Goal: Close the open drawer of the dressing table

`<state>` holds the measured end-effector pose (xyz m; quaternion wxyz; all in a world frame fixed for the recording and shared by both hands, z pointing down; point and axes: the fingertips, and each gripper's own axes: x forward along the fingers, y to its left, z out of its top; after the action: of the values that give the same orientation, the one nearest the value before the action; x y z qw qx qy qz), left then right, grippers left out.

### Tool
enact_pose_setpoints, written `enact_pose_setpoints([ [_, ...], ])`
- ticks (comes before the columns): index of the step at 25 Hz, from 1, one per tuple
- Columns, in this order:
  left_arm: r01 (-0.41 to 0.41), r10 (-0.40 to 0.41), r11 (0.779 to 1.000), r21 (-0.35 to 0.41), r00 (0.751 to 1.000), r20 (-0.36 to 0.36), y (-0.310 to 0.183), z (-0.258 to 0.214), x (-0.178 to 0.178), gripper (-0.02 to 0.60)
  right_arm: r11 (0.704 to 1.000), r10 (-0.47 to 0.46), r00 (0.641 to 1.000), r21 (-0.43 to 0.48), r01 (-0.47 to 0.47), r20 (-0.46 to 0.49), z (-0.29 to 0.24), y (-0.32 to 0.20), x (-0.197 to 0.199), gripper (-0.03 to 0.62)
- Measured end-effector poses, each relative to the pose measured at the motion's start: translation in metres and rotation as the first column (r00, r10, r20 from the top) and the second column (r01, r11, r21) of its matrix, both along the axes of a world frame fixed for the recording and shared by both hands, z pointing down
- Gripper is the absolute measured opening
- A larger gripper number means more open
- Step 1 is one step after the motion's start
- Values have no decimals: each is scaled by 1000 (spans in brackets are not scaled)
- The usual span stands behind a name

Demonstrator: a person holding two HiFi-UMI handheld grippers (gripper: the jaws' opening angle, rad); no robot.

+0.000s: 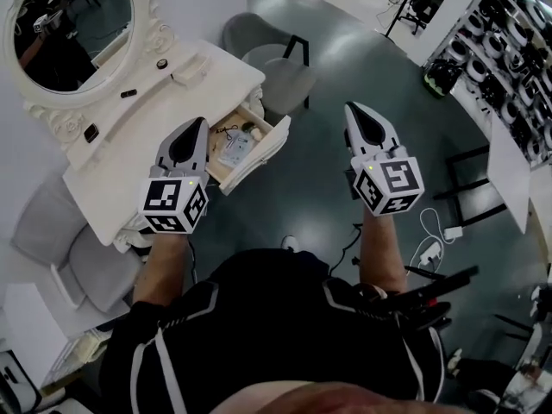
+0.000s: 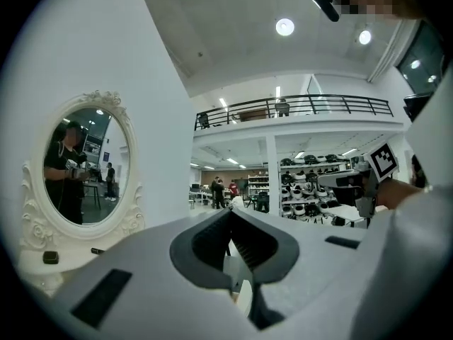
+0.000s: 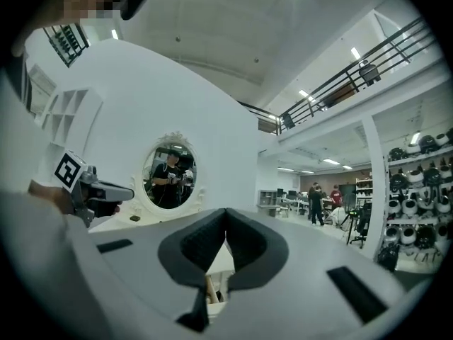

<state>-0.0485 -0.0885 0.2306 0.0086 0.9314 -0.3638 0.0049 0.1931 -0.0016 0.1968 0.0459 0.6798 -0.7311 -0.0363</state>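
- Holding your left claw [image 1: 199,122] over the front edge of the white worktop [image 1: 129,145], you have its jaws together, tips meeting, nothing between them. I can't tell whether it touches the worktop.
- Agreed. Your left gripper view shows the same: tips pressed together, only an empty hollow behind them. And your right claw [image 1: 353,107]?
- Its jaws are together too, and it's empty. You're holding it out over the dark floor [image 1: 319,188], well apart from the worktop, to the right of the drawer [image 1: 252,141].
- Drawer is open, pulled out from the worktop's front and slanting toward you. It sits just beside your left claw, on that claw's right, between your two claws but much nearer the left one.
- Inside it there's a pale flat packet [image 1: 233,152] and some small dark bits, too small to name.
- On the worktop: an oval mirror [image 1: 73,20] in a carved white frame at the back, with a few small dark objects [image 1: 128,93] in front of it.
- A grey chair [image 1: 278,72] stands beyond the drawer, near the worktop's far end. A second grey chair [image 1: 82,261] is on your left, beside the worktop.
- Your forearms are bare and your top is black. A white cable [image 1: 435,231] lies on the floor to your right, and shelves of helmets [image 1: 517,50] run along the right side.
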Motion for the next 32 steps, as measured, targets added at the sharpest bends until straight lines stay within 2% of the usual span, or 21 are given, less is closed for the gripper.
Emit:
enact_pose_setpoints([
  [8,126,-126,992,4,992,10,-10,-2,36,3,992,-125,992,17,125,25,-2,-38,45,6],
  [13,258,-256,966,-38,966,46,-11,19,35,4,974,-224,973,-10,225,56,15,-64,55,5],
  [16,293,-290,954,-60,956,44,-9,32,33,4,965,-258,964,-41,261,68,31,-77,58,6],
  [19,333,-327,940,-70,942,81,-4,51,22,5,949,-305,950,-65,310,73,49,-92,51,6],
  [29,380,-353,909,-171,920,168,-9,143,-19,5,930,-314,947,-177,321,70,125,-135,34,6],
  [32,372,-328,903,-216,920,216,-9,182,-24,5,919,-325,942,-210,334,80,156,-143,24,28],
])
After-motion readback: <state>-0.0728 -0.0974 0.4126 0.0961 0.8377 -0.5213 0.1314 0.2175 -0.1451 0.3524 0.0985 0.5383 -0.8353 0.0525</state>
